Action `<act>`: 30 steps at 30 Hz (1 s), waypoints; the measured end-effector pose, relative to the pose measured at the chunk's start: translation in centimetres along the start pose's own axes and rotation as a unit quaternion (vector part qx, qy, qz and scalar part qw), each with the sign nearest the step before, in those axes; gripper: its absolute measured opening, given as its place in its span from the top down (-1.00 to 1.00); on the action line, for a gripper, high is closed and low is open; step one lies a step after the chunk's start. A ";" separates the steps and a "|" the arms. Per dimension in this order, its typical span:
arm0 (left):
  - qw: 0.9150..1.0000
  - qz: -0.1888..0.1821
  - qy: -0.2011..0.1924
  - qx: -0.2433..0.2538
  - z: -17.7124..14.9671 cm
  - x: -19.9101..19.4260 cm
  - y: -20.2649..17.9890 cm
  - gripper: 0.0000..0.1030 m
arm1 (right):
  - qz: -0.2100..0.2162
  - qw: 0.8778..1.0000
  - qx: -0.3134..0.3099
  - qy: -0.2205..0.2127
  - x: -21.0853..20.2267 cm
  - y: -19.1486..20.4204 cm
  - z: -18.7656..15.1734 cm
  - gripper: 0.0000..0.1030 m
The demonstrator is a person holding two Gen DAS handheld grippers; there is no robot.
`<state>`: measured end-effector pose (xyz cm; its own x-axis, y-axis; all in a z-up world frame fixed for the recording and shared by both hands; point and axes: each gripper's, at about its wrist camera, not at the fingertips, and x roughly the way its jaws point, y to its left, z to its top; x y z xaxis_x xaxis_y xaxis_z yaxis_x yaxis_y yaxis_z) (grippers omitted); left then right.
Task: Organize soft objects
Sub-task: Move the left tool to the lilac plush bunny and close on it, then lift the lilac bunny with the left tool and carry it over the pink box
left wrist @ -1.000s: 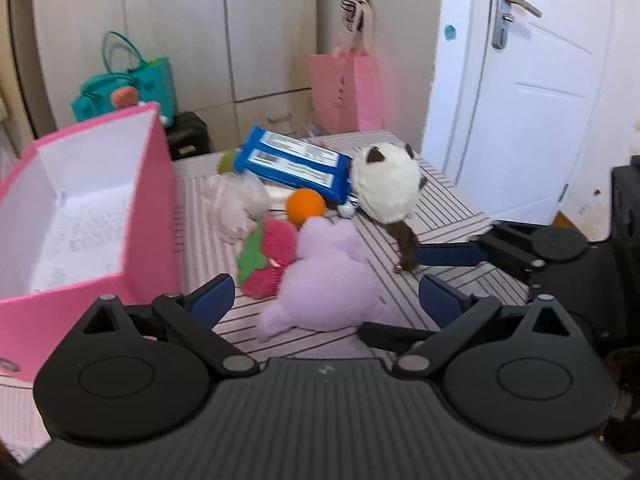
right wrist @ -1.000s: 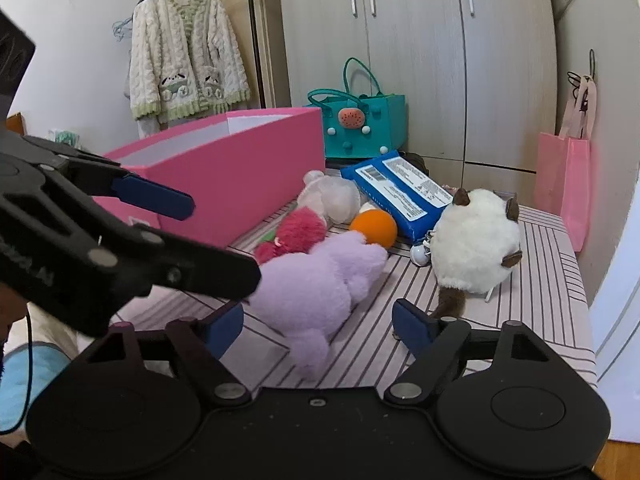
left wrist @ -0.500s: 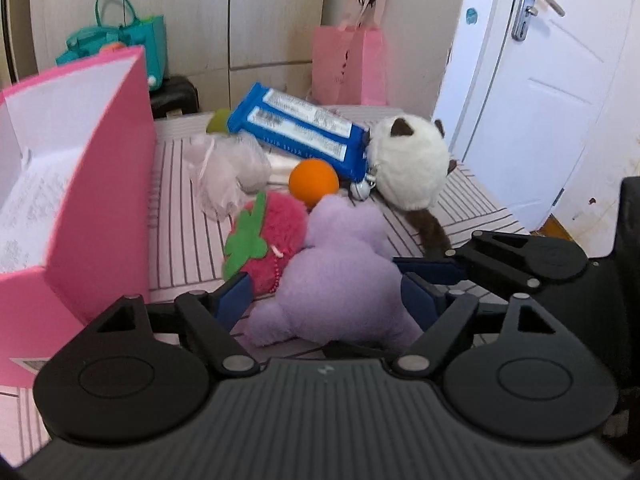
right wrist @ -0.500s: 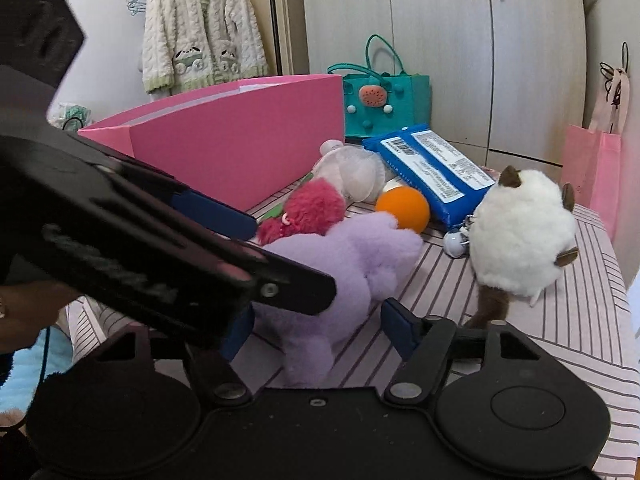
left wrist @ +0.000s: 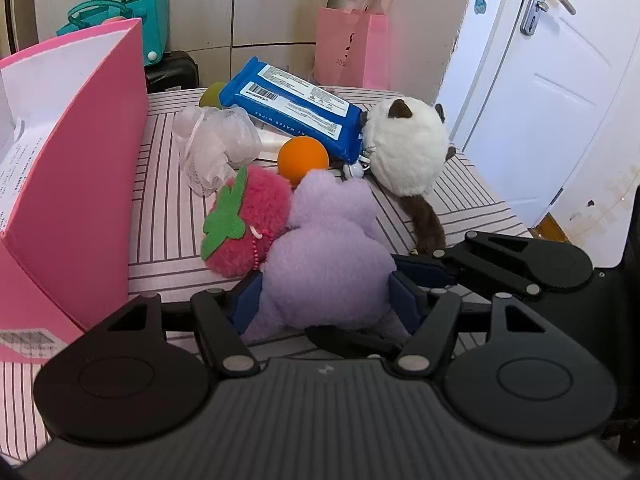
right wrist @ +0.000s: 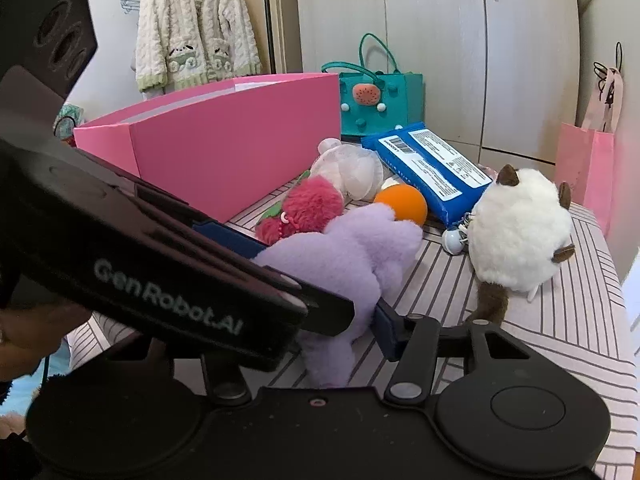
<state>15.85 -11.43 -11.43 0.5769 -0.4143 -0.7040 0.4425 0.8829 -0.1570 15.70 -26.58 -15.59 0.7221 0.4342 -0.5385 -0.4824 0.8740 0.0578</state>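
A purple plush (left wrist: 328, 256) lies on the striped table (left wrist: 160, 208), nearest to me. My left gripper (left wrist: 324, 304) has its blue pads against both sides of the plush's body, jaws still closing. From the right, my right gripper (right wrist: 320, 336) clamps the plush's rear end, also closing; its left finger is hidden behind the left gripper. A red strawberry plush (left wrist: 256, 220) touches the purple one. A white cat plush (left wrist: 408, 152) lies to the right. The open pink box (left wrist: 80, 160) stands on the left.
An orange ball (left wrist: 303, 156), a white mesh pouf (left wrist: 216, 148) and a blue wipes pack (left wrist: 292, 104) lie behind the plushes. A pink bag (left wrist: 352, 48) and a teal bag (right wrist: 380, 100) stand past the table. The table's right edge faces a white door (left wrist: 532, 92).
Both grippers came forward and down over the purple plush. Their jaws narrowed from wide apart until the pads met the plush's sides.
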 end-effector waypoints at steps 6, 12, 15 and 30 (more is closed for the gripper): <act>1.000 -0.004 0.002 0.003 -0.4 -0.8 -0.7 -0.29 | 0.001 0.999 0.034 0.003 -1.1 -0.1 -0.4 -0.15; 1.000 -0.021 0.009 0.022 -0.7 -2.1 -1.4 -0.28 | 0.004 0.998 0.056 0.016 -2.4 0.2 -0.5 -0.14; 0.999 -0.035 0.016 0.020 -0.6 -2.9 -1.4 -0.28 | 0.003 0.998 0.059 0.019 -3.2 0.6 -0.3 -0.14; 0.994 -0.068 0.085 0.000 -1.0 -9.1 0.5 -0.28 | 0.066 0.993 0.064 0.076 -6.5 4.9 2.2 -0.14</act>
<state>10.12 -7.02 -5.78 0.3871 -0.4856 -0.7838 0.5086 0.8215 -0.2577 9.73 -24.66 -9.99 0.5692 0.5166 -0.6396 -0.4935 0.8369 0.2369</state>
